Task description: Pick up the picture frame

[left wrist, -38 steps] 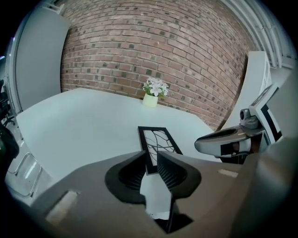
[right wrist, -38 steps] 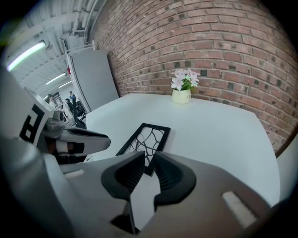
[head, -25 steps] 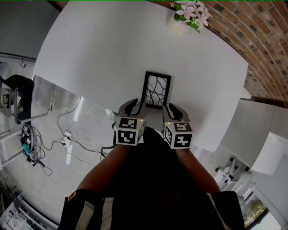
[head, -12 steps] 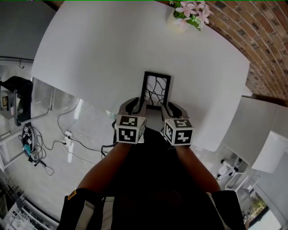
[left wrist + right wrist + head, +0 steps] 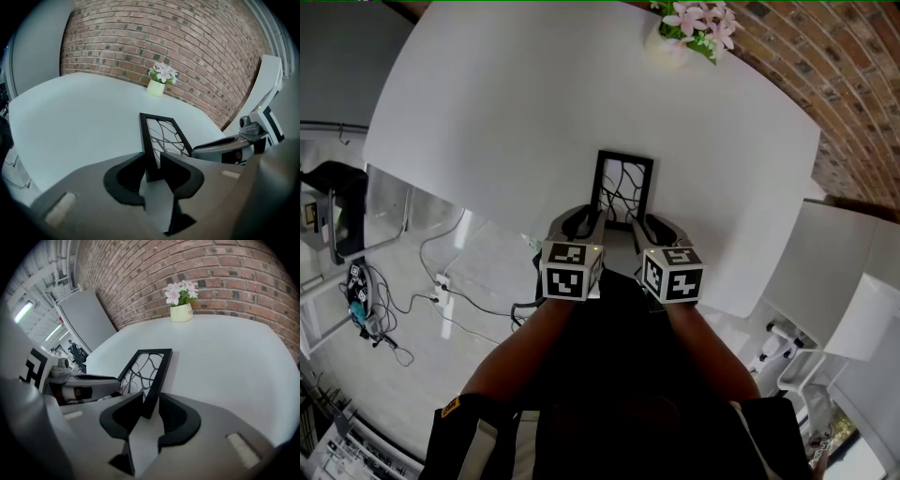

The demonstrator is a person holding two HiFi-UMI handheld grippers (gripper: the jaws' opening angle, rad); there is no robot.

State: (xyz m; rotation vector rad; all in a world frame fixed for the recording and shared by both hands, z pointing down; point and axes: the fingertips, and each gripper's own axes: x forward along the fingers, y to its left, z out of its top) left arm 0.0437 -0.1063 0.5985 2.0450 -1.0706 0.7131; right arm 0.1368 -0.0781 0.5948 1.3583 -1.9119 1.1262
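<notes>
A black picture frame (image 5: pixel 623 187) with a branch-pattern insert lies near the front edge of the white table (image 5: pixel 525 103). My left gripper (image 5: pixel 586 218) is at its near left corner. In the left gripper view the frame's left bar (image 5: pixel 144 140) sits tight between the jaws of this gripper (image 5: pixel 152 164). My right gripper (image 5: pixel 642 225) is at the near right corner. In the right gripper view the frame's right bar (image 5: pixel 157 376) stands between the jaws of that gripper (image 5: pixel 151 404), with a thin gap on the right side.
A pale pot of pink flowers (image 5: pixel 680 37) stands at the table's far side, by the brick wall (image 5: pixel 844 94). The table's front edge runs just under both grippers. Cables lie on the floor (image 5: pixel 422 291) to the left. White furniture (image 5: pixel 834 281) stands at right.
The frame and both grippers have shifted very slightly to the left in the head view. Otherwise the hands have kept still at the frame's near corners.
</notes>
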